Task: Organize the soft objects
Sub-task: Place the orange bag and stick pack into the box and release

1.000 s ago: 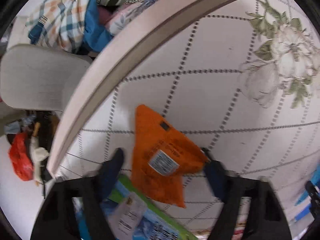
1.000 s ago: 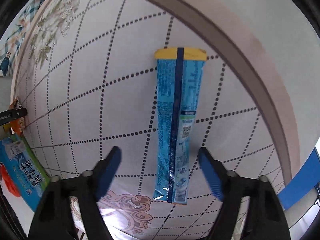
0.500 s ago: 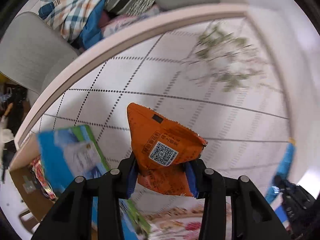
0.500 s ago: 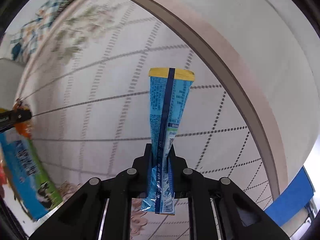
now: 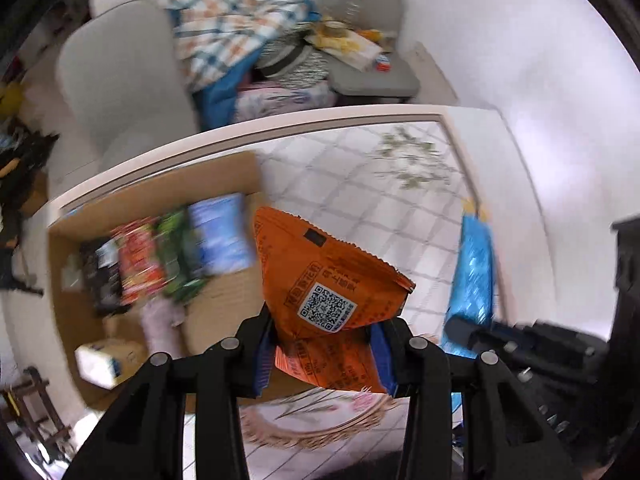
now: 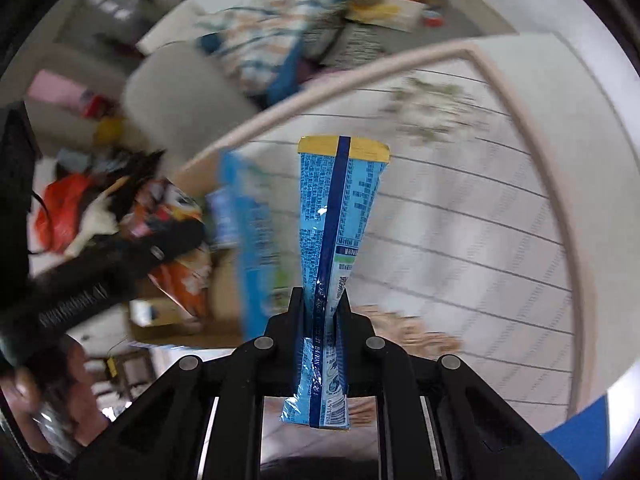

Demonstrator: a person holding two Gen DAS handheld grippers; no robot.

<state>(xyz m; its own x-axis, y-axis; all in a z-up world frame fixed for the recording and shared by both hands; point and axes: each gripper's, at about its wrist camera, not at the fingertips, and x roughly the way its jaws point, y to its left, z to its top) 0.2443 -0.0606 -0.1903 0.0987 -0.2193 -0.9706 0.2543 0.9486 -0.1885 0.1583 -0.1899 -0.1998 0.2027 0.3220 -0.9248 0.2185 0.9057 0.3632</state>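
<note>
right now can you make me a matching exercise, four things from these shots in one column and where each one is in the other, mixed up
Things:
1. orange packet
2. blue packet
3. cardboard box
4. plaid cloth

Places:
a. on the table, snack packs inside
b. pinched in the right gripper
c. piled on the chair beyond the table
d. pinched in the left gripper

Pairs: 1-d, 2-b, 3-a, 4-c
</note>
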